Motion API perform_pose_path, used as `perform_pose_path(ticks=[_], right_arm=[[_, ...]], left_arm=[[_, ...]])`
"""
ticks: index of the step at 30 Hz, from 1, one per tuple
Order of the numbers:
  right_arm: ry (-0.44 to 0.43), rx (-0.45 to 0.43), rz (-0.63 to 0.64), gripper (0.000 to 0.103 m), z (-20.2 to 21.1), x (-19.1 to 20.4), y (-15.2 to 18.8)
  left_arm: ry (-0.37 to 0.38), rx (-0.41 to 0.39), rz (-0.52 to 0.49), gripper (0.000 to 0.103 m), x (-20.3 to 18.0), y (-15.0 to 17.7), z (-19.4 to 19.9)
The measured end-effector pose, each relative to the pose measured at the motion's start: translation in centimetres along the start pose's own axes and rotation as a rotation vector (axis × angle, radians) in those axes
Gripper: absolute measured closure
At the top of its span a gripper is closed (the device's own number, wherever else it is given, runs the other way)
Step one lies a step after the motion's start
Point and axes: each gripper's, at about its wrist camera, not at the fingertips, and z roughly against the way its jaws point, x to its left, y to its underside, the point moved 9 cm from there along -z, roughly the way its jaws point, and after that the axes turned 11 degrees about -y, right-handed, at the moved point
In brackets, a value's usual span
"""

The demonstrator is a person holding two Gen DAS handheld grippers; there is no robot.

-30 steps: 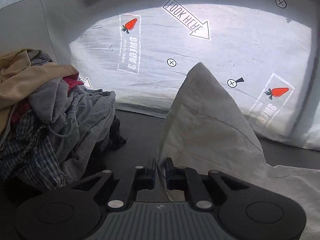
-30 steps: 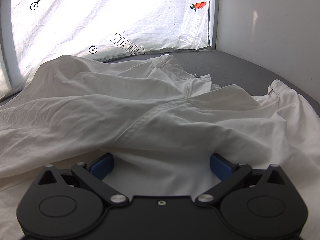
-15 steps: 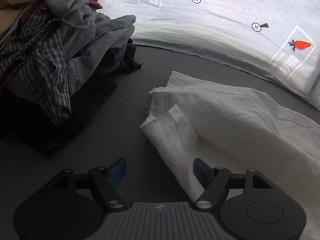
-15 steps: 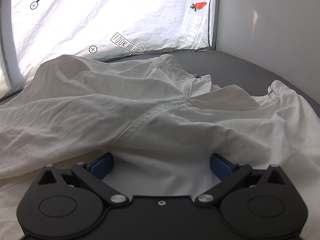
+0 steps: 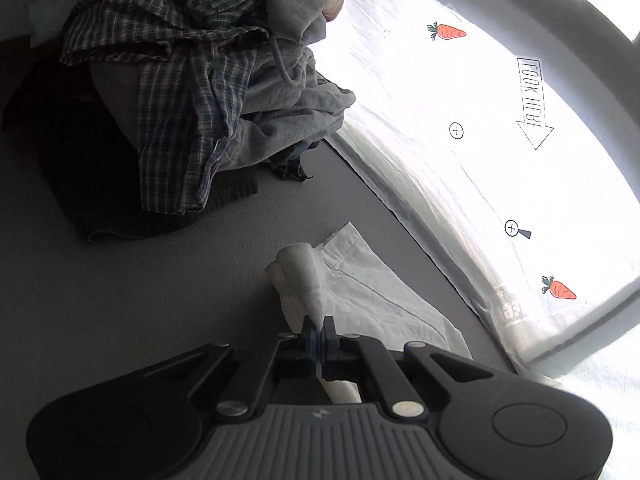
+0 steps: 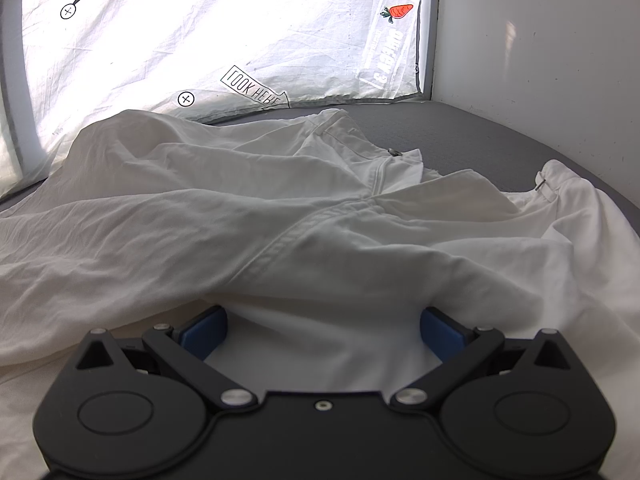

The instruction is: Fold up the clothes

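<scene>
White trousers [image 6: 280,216] lie crumpled on the grey surface [image 6: 460,120], waistband and zip toward the far right. My right gripper [image 6: 323,324] rests low over them, open, its blue pads [image 6: 206,326] wide apart with slack cloth lying between them. In the left wrist view one trouser leg [image 5: 372,288] stretches away to the right, and its rolled-up end [image 5: 300,272] sticks up. My left gripper [image 5: 319,330] is shut on that bunched end, the pads pinching the white fabric.
A heap of unfolded clothes [image 5: 200,92], plaid shirt and grey sweatshirt on top, sits at the left. A white printed sheet [image 5: 460,100] with carrots and arrows hangs along the back. A white wall [image 6: 540,60] closes the right side. Bare grey surface [image 5: 140,280] lies in front of the heap.
My left gripper let go of the raised white cloth, opened over the laid-down leg end, then dropped, rolled and shut on it. The right gripper and the trousers under it stayed still.
</scene>
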Motion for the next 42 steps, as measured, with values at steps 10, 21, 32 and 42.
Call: perform_pose_path(ticks=[10,21,32,42], right_arm=[[-0.007,0.006,-0.001,0.000,-0.1,-0.1,-0.1],[-0.211,0.166,0.068,0.011,1.8,-1.5,-2.1],[-0.287,-0.027,0.066,0.011,0.4,-4.9,-11.6],[-0.318,0.064,0.020,0.057,-15.4,-7.1,-19.5]], left_arm=[[-0.235,0.077,-0.212,0.074,4.4,6.3,-0.2],[-0.075,0.060,-0.558,0.055,-4.8,14.3,5.1],[-0.038,0.075,-0.724,0.041,-13.7,21.4,4.9],[-0.113,0.107,-0.830,0.036,-19.7,23.4,0.7]])
